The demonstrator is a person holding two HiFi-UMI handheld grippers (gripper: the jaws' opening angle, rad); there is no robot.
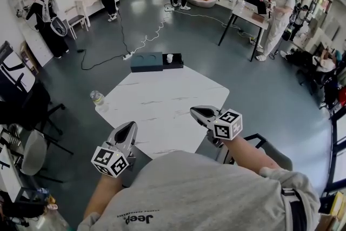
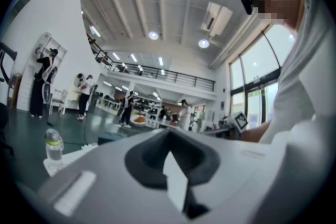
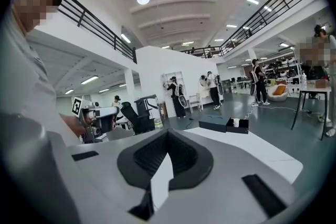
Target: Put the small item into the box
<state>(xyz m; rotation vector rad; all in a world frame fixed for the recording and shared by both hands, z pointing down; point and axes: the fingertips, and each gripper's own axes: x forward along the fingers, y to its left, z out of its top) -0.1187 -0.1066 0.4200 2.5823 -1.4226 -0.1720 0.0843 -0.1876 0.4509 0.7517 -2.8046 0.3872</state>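
Observation:
A dark box (image 1: pixel 146 61) sits at the far edge of the white marble table (image 1: pixel 162 105). A small white item (image 1: pixel 170 58) stands at the box's right end. In the right gripper view the box (image 3: pixel 218 123) and the white item (image 3: pixel 235 123) lie far ahead. My left gripper (image 1: pixel 128 130) hovers over the table's near left edge, shut and holding nothing. My right gripper (image 1: pixel 199 112) hovers over the near right edge, also shut and holding nothing. Each gripper view shows its jaws (image 2: pixel 169 136) (image 3: pixel 167 136) closed together, well short of the box.
A clear water bottle (image 1: pixel 98 99) stands at the table's left edge, also the bottle (image 2: pixel 53 145) in the left gripper view. Black office chairs (image 1: pixel 32 111) are to the left. Several people stand around the hall, and a cable (image 1: pixel 143 40) runs across the floor beyond the table.

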